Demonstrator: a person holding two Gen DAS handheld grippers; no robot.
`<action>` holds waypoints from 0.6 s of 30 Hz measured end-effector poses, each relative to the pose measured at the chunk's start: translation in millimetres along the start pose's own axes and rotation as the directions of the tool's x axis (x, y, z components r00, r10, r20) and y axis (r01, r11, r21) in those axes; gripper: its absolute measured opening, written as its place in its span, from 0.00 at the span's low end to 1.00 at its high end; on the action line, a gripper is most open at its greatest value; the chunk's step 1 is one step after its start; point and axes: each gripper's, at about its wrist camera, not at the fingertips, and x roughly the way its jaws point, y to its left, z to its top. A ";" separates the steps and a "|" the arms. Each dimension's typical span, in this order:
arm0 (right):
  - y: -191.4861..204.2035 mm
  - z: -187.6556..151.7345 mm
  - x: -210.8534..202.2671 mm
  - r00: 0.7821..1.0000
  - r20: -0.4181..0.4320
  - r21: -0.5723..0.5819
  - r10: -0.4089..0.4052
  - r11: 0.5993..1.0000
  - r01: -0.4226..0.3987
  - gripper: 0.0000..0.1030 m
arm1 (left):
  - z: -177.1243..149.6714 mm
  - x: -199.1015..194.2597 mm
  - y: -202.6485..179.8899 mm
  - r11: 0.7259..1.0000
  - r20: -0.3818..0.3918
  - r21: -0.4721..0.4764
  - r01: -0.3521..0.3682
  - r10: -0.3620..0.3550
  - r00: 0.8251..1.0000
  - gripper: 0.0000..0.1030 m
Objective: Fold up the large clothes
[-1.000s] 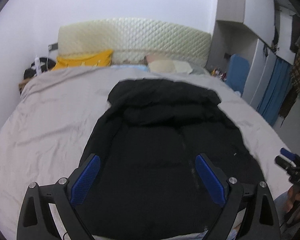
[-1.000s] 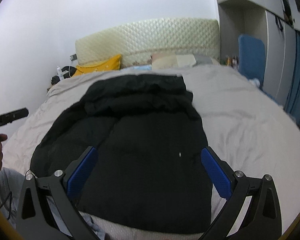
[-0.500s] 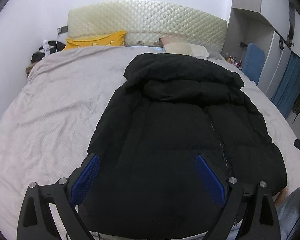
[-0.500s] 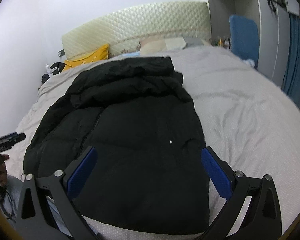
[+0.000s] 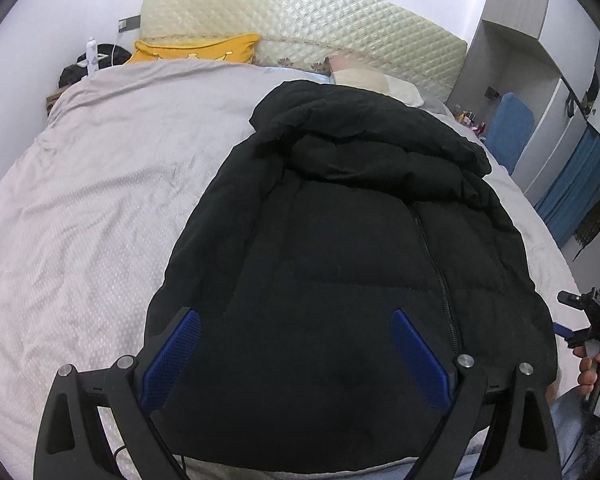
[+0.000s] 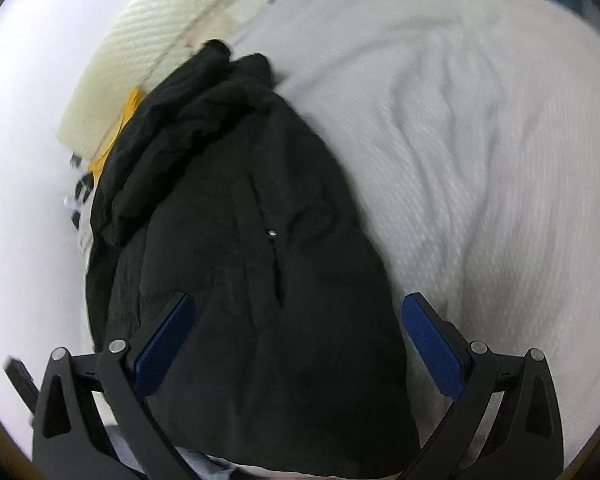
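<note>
A black padded jacket (image 5: 352, 280) lies flat on the bed (image 5: 92, 208), front side up, with its zipper (image 5: 440, 276) running lengthwise and its hood (image 5: 364, 128) bunched at the far end toward the headboard (image 5: 300, 28). The jacket's near hem reaches the bed's near edge. The bed is covered with a light grey, lightly wrinkled cover. In the left wrist view, the left gripper (image 5: 296, 352) is positioned above the lower part of the jacket, jaws spread wide, with nothing between the blue pads (image 5: 172, 356); contact with the fabric cannot be determined. A yellow pillow (image 5: 196, 50) and a pale pillow (image 5: 376, 82) rest against the headboard, behind the hood. A blue chair (image 5: 510, 128) stands to the right of the bed, beside a wardrobe (image 5: 560, 92). At the right edge of that view, the right gripper (image 5: 580, 320) is visible beside the jacket's right side, held in the person's hand (image 5: 596, 372). The right wrist view is tilted and motion-blurred; it shows the right gripper (image 6: 296, 348) with jaws spread wide and empty, over the jacket's (image 6: 244, 240) lower right portion, with bare bed cover (image 6: 480, 140) to the right of the garment.
</note>
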 end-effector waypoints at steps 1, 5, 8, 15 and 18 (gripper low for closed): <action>-3.0 -1.7 1.0 1.000 -0.002 0.014 -0.009 1.000 0.009 1.00 | 0.0 0.1 1.3 1.000 -0.005 -0.007 0.005 -0.005 1.000 0.94; -7.9 -9.4 20.4 0.995 -0.098 0.025 -0.024 0.999 0.026 1.00 | 1.6 2.0 12.2 0.999 -0.031 -0.050 0.018 -0.020 0.999 0.94; -17.1 -17.9 38.6 0.982 -0.190 0.082 -0.008 0.996 0.024 0.99 | 7.1 2.6 26.7 0.995 -0.067 -0.097 0.029 -0.036 0.997 0.94; 16.1 -22.3 20.9 0.986 -0.147 -0.065 0.079 0.994 -0.089 0.81 | 19.1 8.5 69.5 0.990 -0.204 -0.077 -0.121 0.103 0.974 0.94; 35.1 -29.5 -0.8 0.985 -0.090 -0.162 0.146 0.974 -0.159 0.75 | 12.2 31.6 90.4 0.985 -0.333 -0.151 -0.085 0.030 0.942 0.94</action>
